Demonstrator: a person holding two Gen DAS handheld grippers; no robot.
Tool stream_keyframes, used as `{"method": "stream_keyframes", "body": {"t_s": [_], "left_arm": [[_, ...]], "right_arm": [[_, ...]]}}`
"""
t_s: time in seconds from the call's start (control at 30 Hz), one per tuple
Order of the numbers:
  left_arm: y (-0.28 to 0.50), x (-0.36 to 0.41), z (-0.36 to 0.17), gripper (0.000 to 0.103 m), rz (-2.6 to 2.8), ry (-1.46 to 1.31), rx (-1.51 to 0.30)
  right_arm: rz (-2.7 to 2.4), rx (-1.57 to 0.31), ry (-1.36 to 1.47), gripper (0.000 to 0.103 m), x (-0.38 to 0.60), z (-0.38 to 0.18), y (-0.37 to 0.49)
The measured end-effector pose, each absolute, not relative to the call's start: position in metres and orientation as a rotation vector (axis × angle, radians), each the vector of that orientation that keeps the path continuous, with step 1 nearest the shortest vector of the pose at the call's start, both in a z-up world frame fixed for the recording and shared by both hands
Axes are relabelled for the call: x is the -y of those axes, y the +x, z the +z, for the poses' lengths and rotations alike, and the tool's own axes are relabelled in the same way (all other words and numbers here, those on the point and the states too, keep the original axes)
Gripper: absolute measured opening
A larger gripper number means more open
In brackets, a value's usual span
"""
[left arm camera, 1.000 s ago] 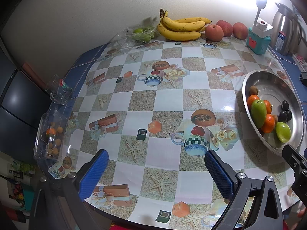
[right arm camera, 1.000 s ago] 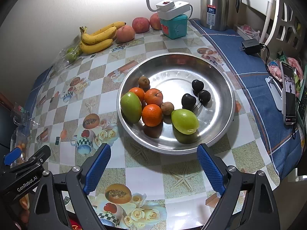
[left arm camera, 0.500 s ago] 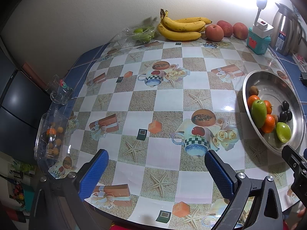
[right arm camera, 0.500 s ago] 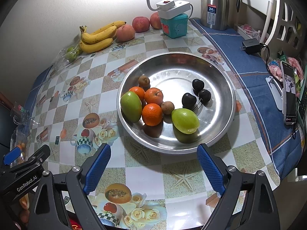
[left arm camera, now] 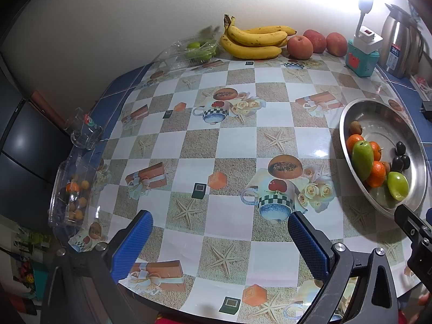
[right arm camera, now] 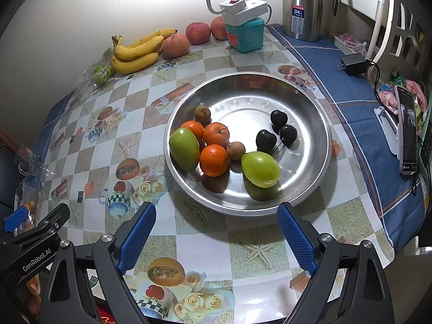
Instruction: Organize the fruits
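Note:
A steel bowl (right arm camera: 310,113) (left arm camera: 378,113) holds two green mangoes (right arm camera: 184,149), three oranges (right arm camera: 213,159), small brown fruits (right arm camera: 235,150) and dark cherries (right arm camera: 278,132). Bananas (left arm camera: 253,41) (right arm camera: 137,51) and three apples (left arm camera: 299,47) (right arm camera: 198,32) lie by the back wall. My left gripper (left arm camera: 220,236) is open and empty over the table's front edge. My right gripper (right arm camera: 216,228) is open and empty, just in front of the bowl.
A clear bag of green fruit (left arm camera: 198,50) lies left of the bananas. A clear box of small orange fruit (left arm camera: 73,191) and a glass (left arm camera: 83,132) stand at the left edge. A teal box with a lamp (right arm camera: 245,35), a steel thermos (right arm camera: 303,8), a charger (right arm camera: 353,63) and a phone (right arm camera: 407,132) are at the right.

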State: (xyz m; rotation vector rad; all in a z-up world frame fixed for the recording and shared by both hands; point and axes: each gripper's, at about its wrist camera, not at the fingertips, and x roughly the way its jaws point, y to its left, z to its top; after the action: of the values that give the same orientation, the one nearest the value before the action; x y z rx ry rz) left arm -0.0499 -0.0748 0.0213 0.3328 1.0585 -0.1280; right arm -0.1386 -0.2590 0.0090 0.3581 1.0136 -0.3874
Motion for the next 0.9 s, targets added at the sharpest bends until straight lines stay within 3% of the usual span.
{"method": "stream_keyframes", "body": {"t_s": [0.9], "left_arm": [[-0.0493,0.0712,0.0227,0.102,-0.122,0.329,-1.054]], "right_arm": [[-0.385,-1.020,0.359,0.092,0.2600,0.0076,-0.1387]]}}
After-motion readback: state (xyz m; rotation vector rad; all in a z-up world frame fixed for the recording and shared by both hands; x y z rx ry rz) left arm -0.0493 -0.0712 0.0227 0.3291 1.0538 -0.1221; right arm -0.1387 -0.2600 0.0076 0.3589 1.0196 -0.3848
